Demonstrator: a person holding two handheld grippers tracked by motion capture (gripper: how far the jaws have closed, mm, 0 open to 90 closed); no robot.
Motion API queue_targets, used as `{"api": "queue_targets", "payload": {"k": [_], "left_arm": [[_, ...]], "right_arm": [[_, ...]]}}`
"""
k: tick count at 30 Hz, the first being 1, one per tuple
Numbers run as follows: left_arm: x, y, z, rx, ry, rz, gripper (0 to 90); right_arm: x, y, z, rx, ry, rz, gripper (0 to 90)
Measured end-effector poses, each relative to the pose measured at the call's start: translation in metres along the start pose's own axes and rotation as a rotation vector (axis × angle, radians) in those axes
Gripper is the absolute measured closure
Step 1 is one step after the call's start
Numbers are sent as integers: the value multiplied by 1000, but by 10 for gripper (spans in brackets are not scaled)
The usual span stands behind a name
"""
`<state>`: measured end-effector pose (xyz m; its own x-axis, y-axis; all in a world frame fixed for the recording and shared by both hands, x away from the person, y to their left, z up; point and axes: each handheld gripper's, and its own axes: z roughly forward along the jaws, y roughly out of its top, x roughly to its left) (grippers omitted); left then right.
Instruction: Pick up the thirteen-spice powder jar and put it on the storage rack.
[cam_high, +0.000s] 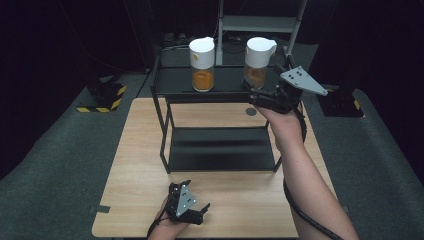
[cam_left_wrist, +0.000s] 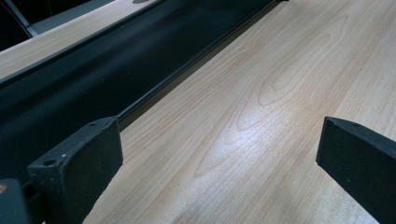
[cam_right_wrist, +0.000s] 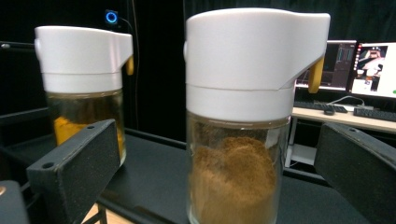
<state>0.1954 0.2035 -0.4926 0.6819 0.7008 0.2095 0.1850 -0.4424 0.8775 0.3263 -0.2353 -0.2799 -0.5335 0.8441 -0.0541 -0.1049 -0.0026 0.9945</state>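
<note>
Brown spice jar (cam_right_wrist: 233, 140) on black rack (cam_high: 220, 80), wooden table (cam_high: 140, 165), dark room

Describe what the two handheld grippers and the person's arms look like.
Both the left gripper and the right gripper are black, each topped by a grey three-cornered plate with small holes. Their fingers are blocky, matte black, with a screw hole. A black cable trails from the right one. The forearms are bare, no sleeves.

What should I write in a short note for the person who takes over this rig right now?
Right gripper: open, jaws either side of the brown-powder jar, not pressing it.
Left gripper: open, holds nothing, low over the wooden table near its front edge.
Both jars stand upright on the black rack's top shelf; the orange-powder jar is at its left.
Done: approach. Left: probably close on the brown-powder jar and lift.
</note>
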Motion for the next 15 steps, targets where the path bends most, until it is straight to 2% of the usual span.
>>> {"api": "queue_targets", "payload": {"k": [15], "left_arm": [[-1, 0, 0, 0, -1, 6, 7]], "right_arm": [[10, -7, -34, -1, 31, -31, 0]]}}
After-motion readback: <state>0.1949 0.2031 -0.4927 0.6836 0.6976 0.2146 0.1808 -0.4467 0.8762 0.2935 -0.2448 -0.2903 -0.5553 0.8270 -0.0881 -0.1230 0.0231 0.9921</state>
